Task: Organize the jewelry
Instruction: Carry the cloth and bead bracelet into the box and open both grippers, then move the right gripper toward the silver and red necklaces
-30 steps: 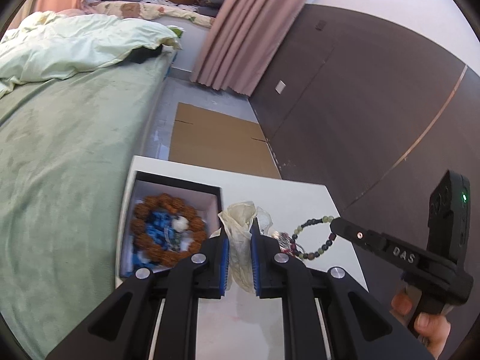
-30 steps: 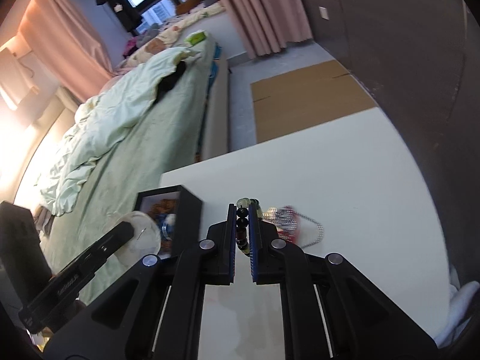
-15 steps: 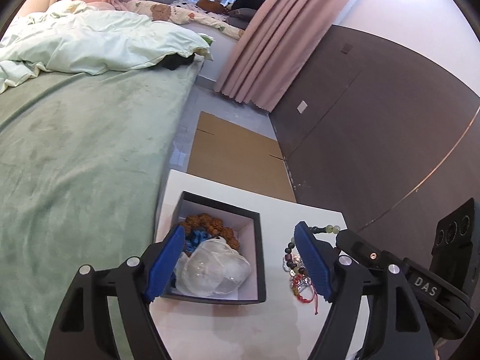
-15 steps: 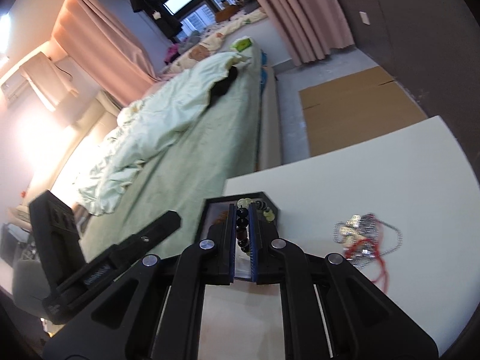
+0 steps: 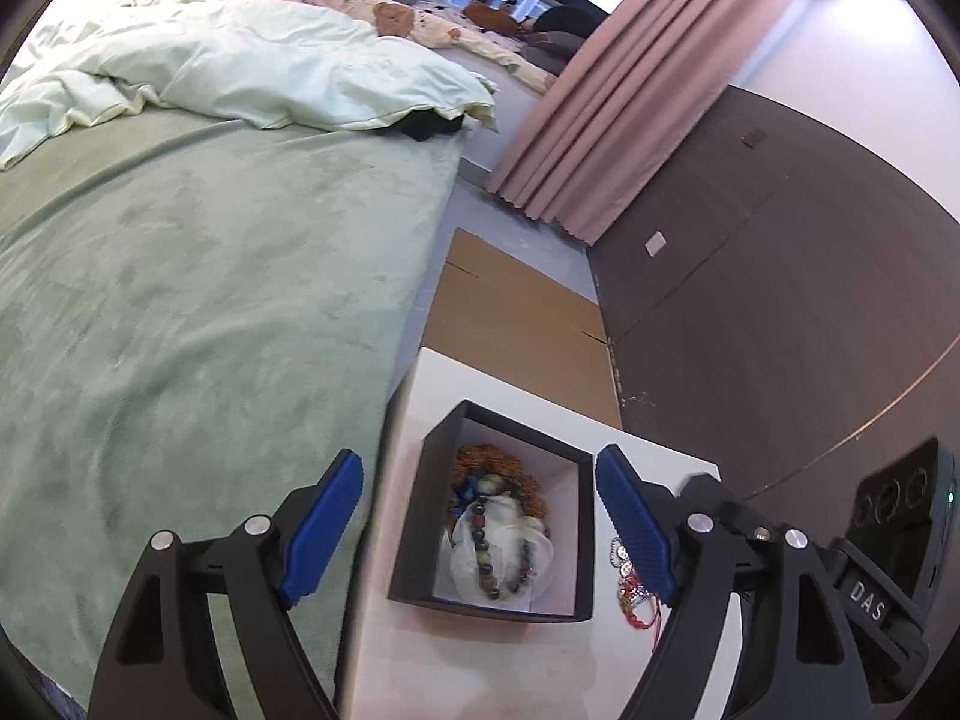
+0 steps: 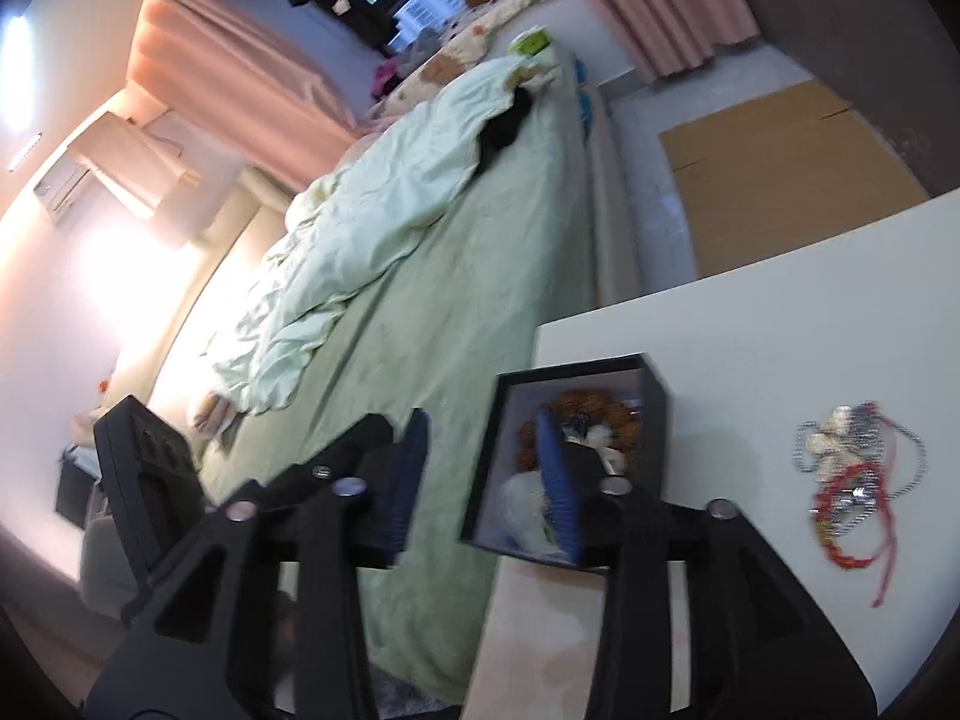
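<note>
A black jewelry box [image 5: 420, 510] with a white inside stands on the white table [image 5: 456, 666]. In it lie a brown bead bracelet [image 5: 480, 459], a clear plastic bag [image 5: 465, 558] and a dark bead bracelet [image 5: 486, 558] on top of the bag. A tangle of red cord and silver chain [image 6: 852, 480] lies on the table right of the box [image 6: 654, 420]. My left gripper [image 5: 480, 516] is open and empty, above the box. My right gripper [image 6: 486, 468] is open and empty, at the box's near left side.
A bed with a green blanket [image 5: 180, 300] and a pale duvet [image 5: 270, 66] borders the table's left edge. Flat cardboard [image 5: 510, 312] lies on the floor beyond the table. A dark wall panel [image 5: 780, 270] stands to the right.
The left gripper let go of the plastic bag into the box, then opened wide and rose. The right gripper carried the dark bead bracelet over the box and opened; the bracelet now lies in the box.
</note>
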Demonstrator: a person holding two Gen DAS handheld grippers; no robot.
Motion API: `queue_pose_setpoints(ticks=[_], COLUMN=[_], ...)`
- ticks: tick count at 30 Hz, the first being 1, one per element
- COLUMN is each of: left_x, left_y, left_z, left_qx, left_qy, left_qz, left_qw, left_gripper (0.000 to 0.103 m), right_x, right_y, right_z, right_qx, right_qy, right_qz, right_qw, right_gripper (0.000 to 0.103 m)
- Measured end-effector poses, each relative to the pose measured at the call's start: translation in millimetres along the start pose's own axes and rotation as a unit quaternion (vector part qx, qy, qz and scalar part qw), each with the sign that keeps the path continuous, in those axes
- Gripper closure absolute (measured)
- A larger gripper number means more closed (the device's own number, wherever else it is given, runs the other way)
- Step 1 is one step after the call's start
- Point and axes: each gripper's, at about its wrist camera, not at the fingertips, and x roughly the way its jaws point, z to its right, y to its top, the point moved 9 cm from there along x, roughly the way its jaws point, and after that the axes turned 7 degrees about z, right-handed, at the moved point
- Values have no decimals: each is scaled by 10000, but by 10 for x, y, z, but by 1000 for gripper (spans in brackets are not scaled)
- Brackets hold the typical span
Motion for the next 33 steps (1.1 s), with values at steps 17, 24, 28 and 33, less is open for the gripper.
queue_pose_setpoints(ticks=[17,24,28,33], left_x=[25,72,109,188], left_y=[-236,-419,-542,-717], left_z=[345,620,770,984], left_qx=[388,750,958,1199], left_qy=[-208,-383,-493,-627], left_qz=[-169,-272,-362,-528], left_qw=[9989,9961,9935,9894], left_gripper=[26,26,27,35], right_x=[-664,-796,-813,-812], right_y=[73,29,-17,-73], right_z=[687,1025,1187,1359], right_qx=[-43,50,138,217], right_qy=[-842,-1290,-1455,-1674], right_qz=[122,1,-168,-370], right_qw=[9964,9916,9891,9850], right_gripper=[50,50,50,50])
